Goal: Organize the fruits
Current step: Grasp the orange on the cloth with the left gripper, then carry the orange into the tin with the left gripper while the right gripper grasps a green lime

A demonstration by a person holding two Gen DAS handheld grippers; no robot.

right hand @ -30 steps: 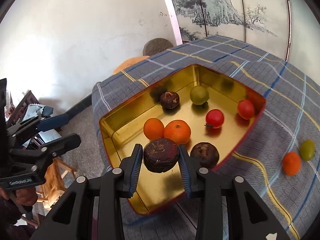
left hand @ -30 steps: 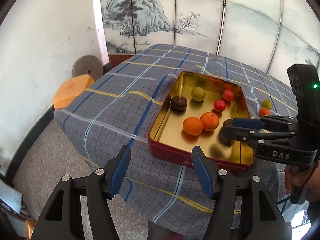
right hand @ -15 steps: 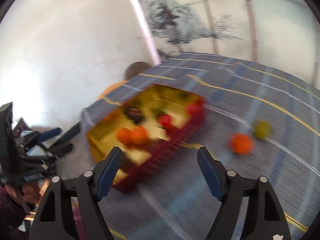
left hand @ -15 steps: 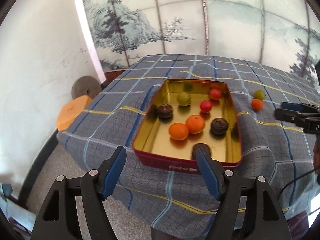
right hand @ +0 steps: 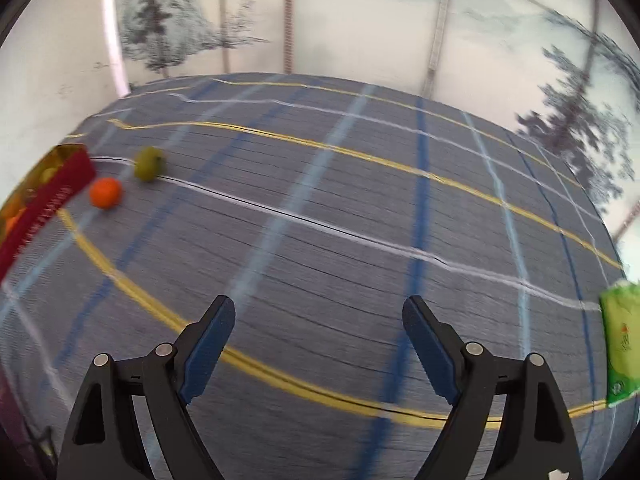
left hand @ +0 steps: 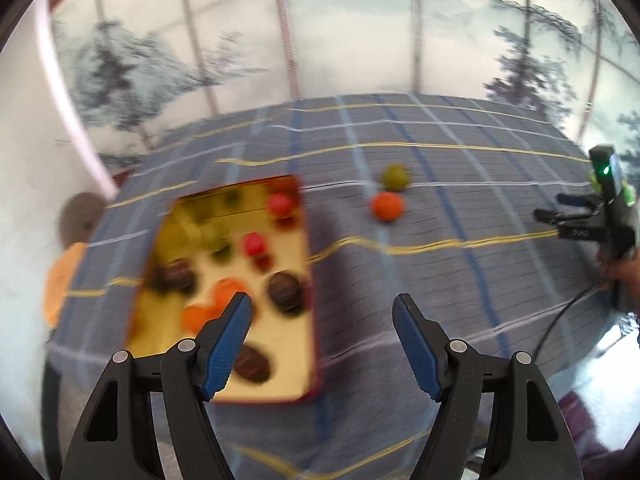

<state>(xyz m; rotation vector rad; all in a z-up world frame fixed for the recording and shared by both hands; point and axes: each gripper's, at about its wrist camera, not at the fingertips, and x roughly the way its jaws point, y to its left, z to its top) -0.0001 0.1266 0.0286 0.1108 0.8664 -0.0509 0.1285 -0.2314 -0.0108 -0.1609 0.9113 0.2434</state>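
A red tin tray (left hand: 313,344) with a gold inside holds several fruits: oranges, red ones, dark brown ones, a green one. On the checked cloth to its right lie a small orange fruit (left hand: 386,206) (right hand: 105,193) and a green fruit (left hand: 395,176) (right hand: 149,164), side by side. My left gripper (left hand: 322,312) is open over the tray's near right corner, nothing between its fingers. My right gripper (right hand: 319,316) hovers over bare cloth well right of both fruits; its jaws are opening and hold nothing. It also shows at the far right of the left wrist view (left hand: 560,208).
A green packet (right hand: 622,344) lies at the table's right edge. A painted folding screen stands behind the table. An orange stool (left hand: 60,276) and a grey round stone (left hand: 80,216) sit on the floor to the left. A cable hangs from the right gripper.
My right gripper let the dark brown fruit go into the tray, opened and swung right over the cloth. My left gripper opened wider and moved right along the tray's near edge.
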